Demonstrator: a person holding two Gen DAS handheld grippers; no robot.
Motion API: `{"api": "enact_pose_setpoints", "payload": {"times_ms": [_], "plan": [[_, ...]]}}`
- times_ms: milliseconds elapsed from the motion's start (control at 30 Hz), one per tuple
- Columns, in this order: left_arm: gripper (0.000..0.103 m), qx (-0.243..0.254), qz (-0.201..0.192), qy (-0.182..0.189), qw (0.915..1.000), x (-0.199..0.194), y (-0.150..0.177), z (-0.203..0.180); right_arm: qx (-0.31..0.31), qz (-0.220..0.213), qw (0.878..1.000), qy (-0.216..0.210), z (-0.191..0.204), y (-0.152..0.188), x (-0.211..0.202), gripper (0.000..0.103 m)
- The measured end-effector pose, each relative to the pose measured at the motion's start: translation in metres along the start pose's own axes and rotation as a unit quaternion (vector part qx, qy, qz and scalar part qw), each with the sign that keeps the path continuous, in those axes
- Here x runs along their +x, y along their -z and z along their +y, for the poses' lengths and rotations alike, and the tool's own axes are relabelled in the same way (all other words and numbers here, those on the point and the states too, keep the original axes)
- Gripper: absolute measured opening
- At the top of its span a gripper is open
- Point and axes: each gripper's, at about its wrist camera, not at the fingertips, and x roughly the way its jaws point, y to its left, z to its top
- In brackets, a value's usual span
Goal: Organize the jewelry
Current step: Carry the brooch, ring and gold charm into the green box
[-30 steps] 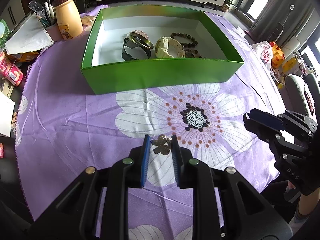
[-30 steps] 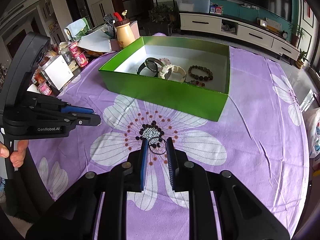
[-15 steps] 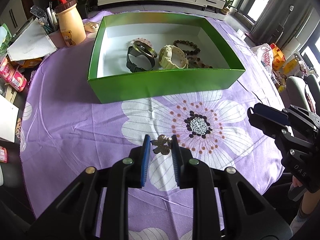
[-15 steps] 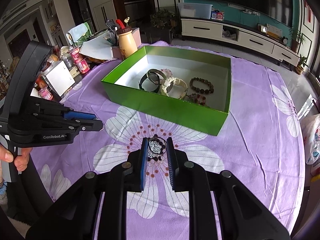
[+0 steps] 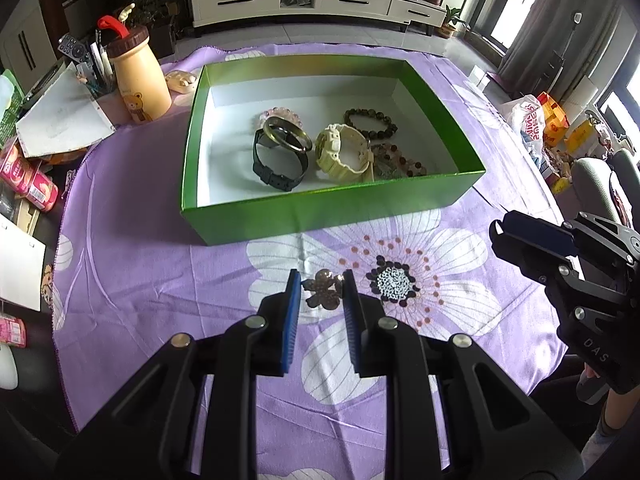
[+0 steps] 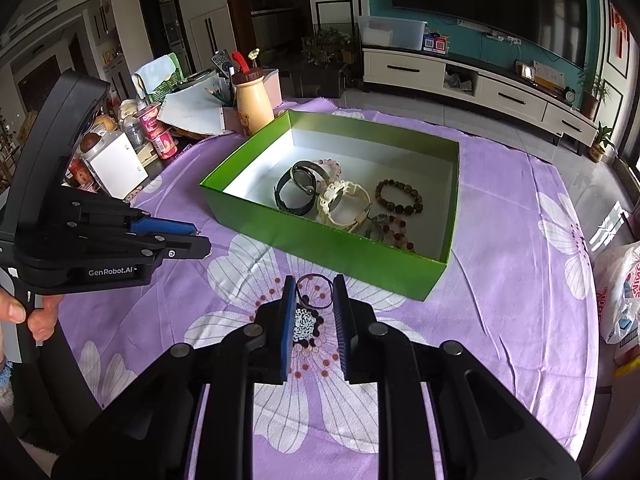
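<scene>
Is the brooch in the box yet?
No. The brooch is outside the box, gripped between the left tool's fingers above the cloth.

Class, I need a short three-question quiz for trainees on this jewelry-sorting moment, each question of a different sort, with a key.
1. True or false: the cream watch lies inside the green box.
2. What does the left gripper hold? A) a brooch B) a bead bracelet C) a watch
3. Fill in: the right gripper holds a thin ____, above the purple tablecloth.

Key
1. True; it lies beside the black watch.
2. A, the flower-shaped brooch.
3. ring.
</scene>
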Motion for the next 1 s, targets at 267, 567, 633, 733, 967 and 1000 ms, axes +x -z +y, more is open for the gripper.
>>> {"api": "enact_pose_setpoints", "payload": {"times_ms": [267,567,633,733,967,1000], "plan": [[0.02,0.002,-0.009,-0.004,0.9999,-0.002,-0.015,-0.001,0.003,-0.012,1.0,0.005,-0.007,-0.012,0.0,0.018],[0.02,0.0,-0.024,-0.006,0.9997,-0.006,-0.038,-0.002,0.01,-0.02,1.0,0.009,-0.015,-0.025,0.003,0.018],[0.02,0.0,-0.026,-0.006,0.9996,-0.005,-0.042,-0.002,0.011,-0.022,1.0,0.01,-0.017,-0.027,0.004,0.018],[0.02,-0.001,-0.028,-0.007,0.9996,-0.005,-0.048,-0.003,0.014,-0.024,1.0,0.012,-0.02,-0.03,0.005,0.018],[0.02,-0.012,-0.026,-0.008,0.9996,0.002,-0.064,0.001,0.018,-0.024,0.999,0.021,-0.031,-0.043,0.013,0.018],[0.02,-0.013,-0.026,-0.009,0.9995,0.003,-0.067,0.002,0.018,-0.024,0.999,0.022,-0.032,-0.044,0.014,0.018]]}}
